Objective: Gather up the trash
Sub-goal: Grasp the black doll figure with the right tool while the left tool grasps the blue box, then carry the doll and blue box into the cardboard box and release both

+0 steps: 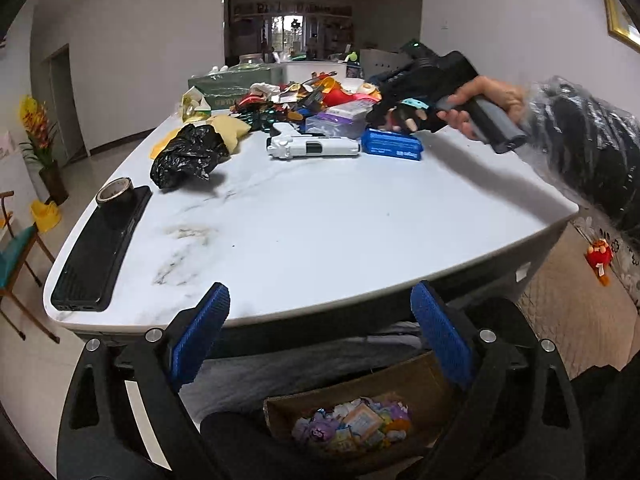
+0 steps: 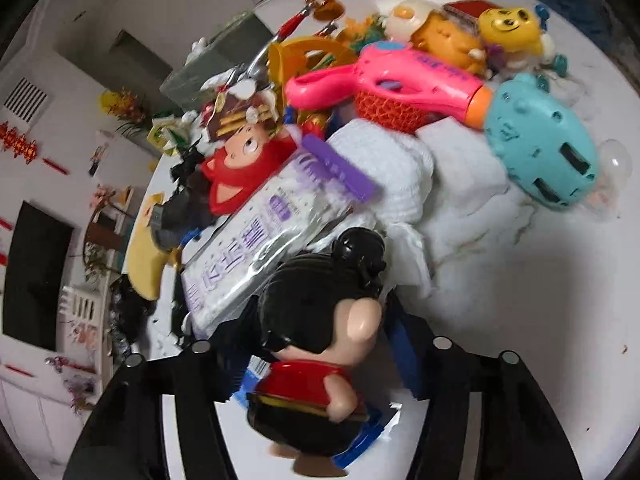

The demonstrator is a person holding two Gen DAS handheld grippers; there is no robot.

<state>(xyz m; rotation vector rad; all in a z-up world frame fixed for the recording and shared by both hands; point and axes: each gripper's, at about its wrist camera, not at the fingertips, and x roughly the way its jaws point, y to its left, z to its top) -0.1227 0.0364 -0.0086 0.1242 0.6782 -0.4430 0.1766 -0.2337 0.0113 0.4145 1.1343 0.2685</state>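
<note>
My left gripper (image 1: 320, 320) hangs open with nothing between its blue pads (image 1: 202, 332), just off the near edge of the white marble table (image 1: 320, 232). Below it a brown cardboard box (image 1: 420, 384) holds several colourful wrappers (image 1: 356, 428). A crumpled black plastic bag (image 1: 186, 156) lies at the table's left. A hand holds my right gripper (image 1: 400, 114) over the toy pile at the far side. In the right wrist view my right gripper (image 2: 316, 340) has a black-haired doll figure (image 2: 320, 392) in a red shirt between its fingers, which lie against both its sides.
A black flat device (image 1: 100, 248) with a tape roll (image 1: 116, 196) lies along the left edge. A white gadget (image 1: 312, 146) and a blue box (image 1: 392, 146) sit mid-table. Toys, a wipes pack (image 2: 272, 232), crumpled tissue (image 2: 400, 176) and a pink toy gun (image 2: 400, 80) crowd the far end.
</note>
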